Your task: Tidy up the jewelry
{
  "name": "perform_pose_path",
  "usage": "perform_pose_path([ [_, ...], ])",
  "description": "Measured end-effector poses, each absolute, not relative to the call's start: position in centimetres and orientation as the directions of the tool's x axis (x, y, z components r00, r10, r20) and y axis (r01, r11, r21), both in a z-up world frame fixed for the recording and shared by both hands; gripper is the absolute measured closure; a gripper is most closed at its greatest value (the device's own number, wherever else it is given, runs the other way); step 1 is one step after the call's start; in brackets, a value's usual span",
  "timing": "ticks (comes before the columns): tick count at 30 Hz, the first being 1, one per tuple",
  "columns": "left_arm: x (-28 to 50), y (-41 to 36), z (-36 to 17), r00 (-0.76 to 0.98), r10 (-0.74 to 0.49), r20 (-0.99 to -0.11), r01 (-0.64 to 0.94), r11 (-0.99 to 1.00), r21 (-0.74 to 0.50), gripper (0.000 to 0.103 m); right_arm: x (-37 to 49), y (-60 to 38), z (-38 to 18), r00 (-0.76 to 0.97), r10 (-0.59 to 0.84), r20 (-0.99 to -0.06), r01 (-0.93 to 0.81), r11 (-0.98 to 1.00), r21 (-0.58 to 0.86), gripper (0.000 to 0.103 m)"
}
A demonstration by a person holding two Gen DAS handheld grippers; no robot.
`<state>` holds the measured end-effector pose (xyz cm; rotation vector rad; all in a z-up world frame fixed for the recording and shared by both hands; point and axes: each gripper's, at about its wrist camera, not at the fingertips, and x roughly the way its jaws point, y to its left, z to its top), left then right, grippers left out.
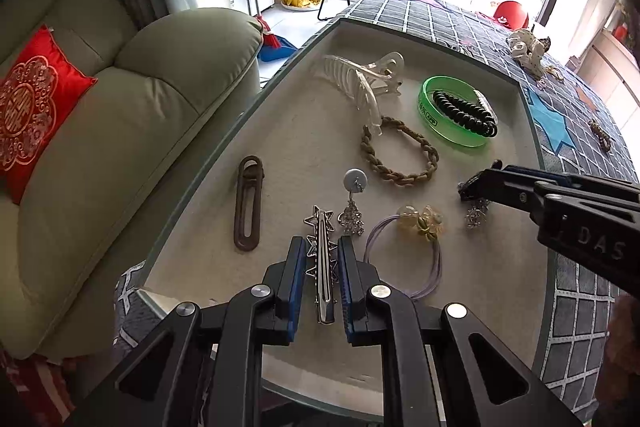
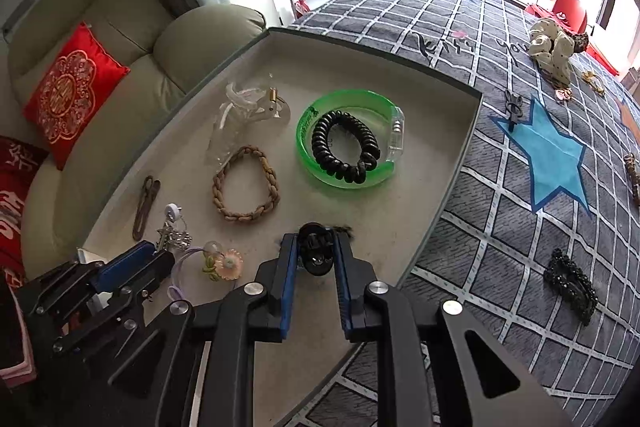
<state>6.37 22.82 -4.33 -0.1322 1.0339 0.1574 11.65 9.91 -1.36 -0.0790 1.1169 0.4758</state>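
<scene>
A beige-lined tray holds the jewelry. My left gripper is shut on a silver star hair clip lying on the lining near the front. My right gripper stands open low over the tray. A small black ornament rests between its fingers, and a silver charm shows beneath its tip. Also in the tray are a clear claw clip, a green bangle around a black spiral tie, a braided tan tie, a brown clip, a white-topped earring and a flower tie.
The tray sits on a grey checked cloth with a blue star. On the cloth to the right lie a black beaded clip, a small dark clip and a spotted scrunchie. A green sofa with a red cushion stands left.
</scene>
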Motion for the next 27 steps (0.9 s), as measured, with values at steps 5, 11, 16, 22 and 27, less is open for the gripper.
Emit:
perform_pose_path([
  [5, 6.1, 22.8, -3.8, 0.513, 0.079, -0.855, -0.200, 0.979, -0.029, 0.085, 11.2, 9.3, 0.0, 0.378, 0.346, -0.859, -0.398, 0.898, 0.187, 0.054],
  [11, 5.7, 22.7, -2.9, 0.529, 0.077, -0.845, -0.197, 0.980, -0.034, 0.085, 10.5, 8.0, 1.4, 0.398, 0.349, -0.848, -0.373, 0.907, 0.198, 0.049],
  [16, 5.0, 22.3, -1.9, 0.542, 0.072, -0.837, -0.180, 0.983, -0.032, 0.085, 9.2, 6.8, 2.6, 0.421, 0.347, -0.838, -0.361, 0.912, 0.196, 0.043],
  [22, 3.2, 22.5, -0.1, 0.601, 0.105, -0.792, -0.225, 0.973, -0.042, 0.000, 7.5, 5.9, 3.5, 0.442, 0.339, -0.831, -0.351, 0.918, 0.187, 0.032],
  [27, 2.0, 22.8, 1.0, 0.612, 0.107, -0.783, -0.245, 0.968, -0.060, 0.000, 6.3, 5.3, 4.0, 0.461, 0.311, -0.831, -0.326, 0.930, 0.167, 0.023],
])
